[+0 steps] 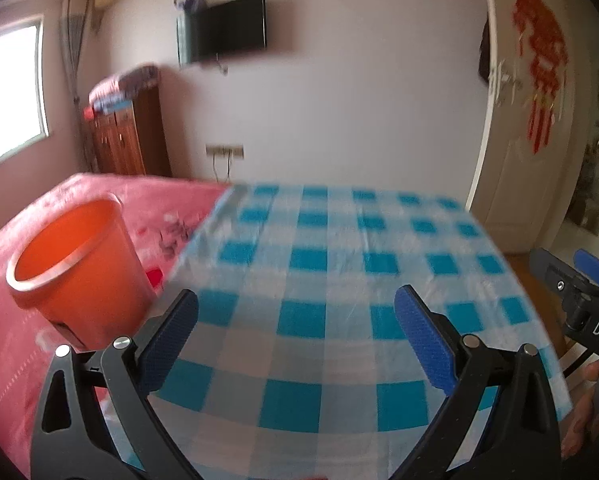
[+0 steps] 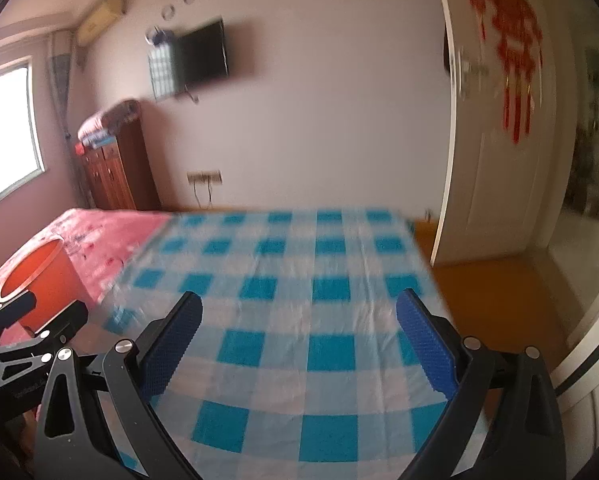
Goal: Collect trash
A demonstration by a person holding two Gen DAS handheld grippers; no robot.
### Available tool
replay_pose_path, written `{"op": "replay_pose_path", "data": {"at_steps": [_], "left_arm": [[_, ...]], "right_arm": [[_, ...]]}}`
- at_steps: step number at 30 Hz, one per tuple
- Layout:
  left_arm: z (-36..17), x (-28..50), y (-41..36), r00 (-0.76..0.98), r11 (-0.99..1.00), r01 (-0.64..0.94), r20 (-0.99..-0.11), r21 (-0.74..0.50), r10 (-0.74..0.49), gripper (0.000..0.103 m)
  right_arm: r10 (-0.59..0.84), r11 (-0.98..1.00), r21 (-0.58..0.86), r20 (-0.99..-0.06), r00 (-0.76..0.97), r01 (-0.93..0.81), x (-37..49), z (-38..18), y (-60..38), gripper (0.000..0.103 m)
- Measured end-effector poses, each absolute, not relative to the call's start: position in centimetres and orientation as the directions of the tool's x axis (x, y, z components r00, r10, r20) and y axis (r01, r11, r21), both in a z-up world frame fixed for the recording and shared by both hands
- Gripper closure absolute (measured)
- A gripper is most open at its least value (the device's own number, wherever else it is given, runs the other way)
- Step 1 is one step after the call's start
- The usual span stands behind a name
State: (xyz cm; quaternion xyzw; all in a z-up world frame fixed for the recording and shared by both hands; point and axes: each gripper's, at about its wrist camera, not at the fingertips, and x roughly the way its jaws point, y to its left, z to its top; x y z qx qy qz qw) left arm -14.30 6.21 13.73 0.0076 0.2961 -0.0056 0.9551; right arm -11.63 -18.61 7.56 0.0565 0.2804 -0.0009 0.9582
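An orange plastic bucket (image 1: 79, 268) stands on the pink bedspread (image 1: 27, 216), left of the table's left edge; it shows again at the far left of the right wrist view as the bucket (image 2: 47, 276). My left gripper (image 1: 297, 304) hovers open over the blue-and-white checked tablecloth (image 1: 339, 264), nothing between its blue pads. My right gripper (image 2: 299, 308) is also open and empty above the same cloth (image 2: 283, 280). Each gripper shows at the edge of the other's view. No trash shows on the cloth. Both views are blurred.
A pink bed (image 2: 99, 236) lies left of the table. A wooden cabinet (image 1: 127, 136) with folded bedding on top stands by the far wall under a wall TV (image 1: 227, 28). A white door (image 2: 499, 140) with a red ornament stands right, orange floor (image 2: 499, 300) beside the table.
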Motion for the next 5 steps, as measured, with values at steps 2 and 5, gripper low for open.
{"op": "replay_pose_path", "data": {"at_steps": [2, 5], "left_arm": [[11.6, -12.5, 5.7, 0.791, 1.0, 0.005, -0.612, 0.012, 0.003, 0.004], [8.4, -9.9, 4.7, 0.744, 0.999, 0.003, -0.667, 0.033, 0.02, 0.004]], "right_arm": [[0.032, 0.992, 0.118, -0.599, 0.8, 0.049, -9.5, 5.1, -19.0, 0.007], [0.002, 0.992, 0.096, -0.679, 0.734, 0.087, -6.4, 1.2, -19.5, 0.007]]}}
